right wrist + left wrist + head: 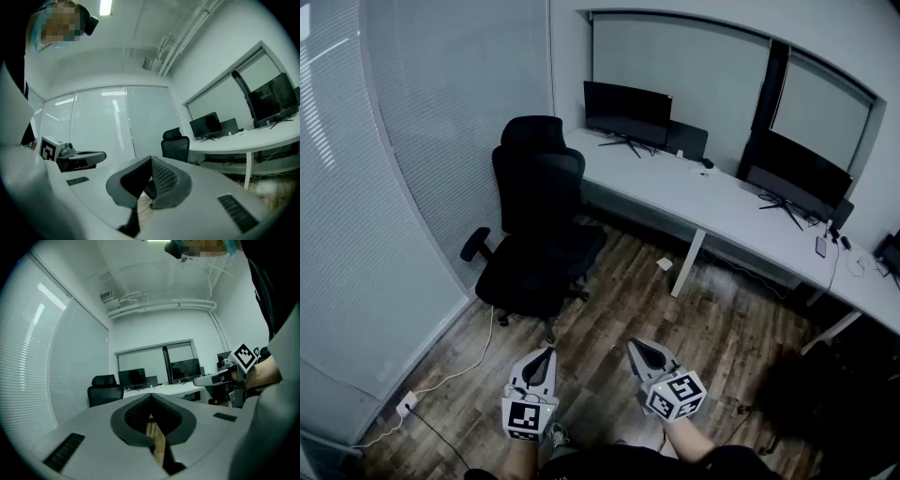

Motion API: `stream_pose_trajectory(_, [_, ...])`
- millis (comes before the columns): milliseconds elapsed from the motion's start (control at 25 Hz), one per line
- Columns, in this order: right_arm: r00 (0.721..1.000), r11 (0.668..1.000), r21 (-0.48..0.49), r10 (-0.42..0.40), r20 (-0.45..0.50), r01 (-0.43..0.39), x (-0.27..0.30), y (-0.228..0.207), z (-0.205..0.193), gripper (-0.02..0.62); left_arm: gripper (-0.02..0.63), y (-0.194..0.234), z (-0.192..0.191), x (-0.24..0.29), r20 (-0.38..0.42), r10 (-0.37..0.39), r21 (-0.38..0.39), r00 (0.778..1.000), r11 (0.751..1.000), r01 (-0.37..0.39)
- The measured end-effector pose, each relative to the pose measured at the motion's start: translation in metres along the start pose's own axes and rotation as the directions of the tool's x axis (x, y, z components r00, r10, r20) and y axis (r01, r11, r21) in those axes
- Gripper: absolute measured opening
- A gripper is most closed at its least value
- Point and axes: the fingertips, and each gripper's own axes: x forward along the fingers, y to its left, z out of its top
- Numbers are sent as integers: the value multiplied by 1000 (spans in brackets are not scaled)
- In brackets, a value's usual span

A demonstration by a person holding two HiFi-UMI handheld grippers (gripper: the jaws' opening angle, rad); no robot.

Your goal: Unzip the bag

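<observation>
Held low and close, the left gripper (547, 353) and right gripper (637, 346) both have empty jaws pressed together, above a wooden floor (619, 314), facing a long white desk (722, 202), a black office chair (539, 234) and, on the floor at far right, a dark bulk (825, 394), perhaps the bag.

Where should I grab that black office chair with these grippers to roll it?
Probably its armrest, approached from the blinds side: it juts out clear as a slim pad the jaws could span, whereas backrest and seat look too broad.
</observation>
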Motion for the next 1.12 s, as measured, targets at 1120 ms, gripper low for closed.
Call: stream_pose_trajectory(1120, [974, 972, 84, -224, 42, 220, 141, 52, -32, 74, 25, 147, -62, 31, -48, -252, -14, 966, 968, 252])
